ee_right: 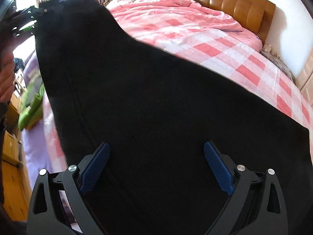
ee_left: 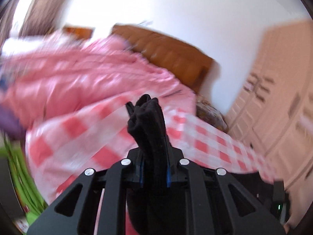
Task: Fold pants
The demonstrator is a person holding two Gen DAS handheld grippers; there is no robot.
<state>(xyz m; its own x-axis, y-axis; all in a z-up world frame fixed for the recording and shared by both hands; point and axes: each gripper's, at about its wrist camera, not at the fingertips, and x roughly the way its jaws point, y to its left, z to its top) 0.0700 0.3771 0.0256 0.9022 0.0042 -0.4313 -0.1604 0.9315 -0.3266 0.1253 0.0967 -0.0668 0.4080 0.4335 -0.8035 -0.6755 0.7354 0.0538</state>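
Observation:
The black pants (ee_right: 137,98) lie spread on the bed and fill most of the right wrist view. Their far end is lifted at the upper left, where my left gripper (ee_right: 25,23) holds it. In the blurred left wrist view, my left gripper (ee_left: 154,150) is shut on a bunched fold of the black pants (ee_left: 148,121), which sticks up between the blue pads. My right gripper (ee_right: 157,145) hovers just above the near part of the pants, open wide, its blue pads (ee_right: 217,168) apart with nothing pressed between them.
The bed has a pink-and-white checked cover (ee_right: 225,58) and a crumpled pink quilt (ee_right: 156,9) toward the brown padded headboard (ee_right: 234,2). A cream wardrobe (ee_left: 273,98) stands to the right. Green items (ee_right: 31,101) and wooden furniture (ee_right: 11,166) sit left of the bed. A person's hand (ee_right: 5,78) shows at the left edge.

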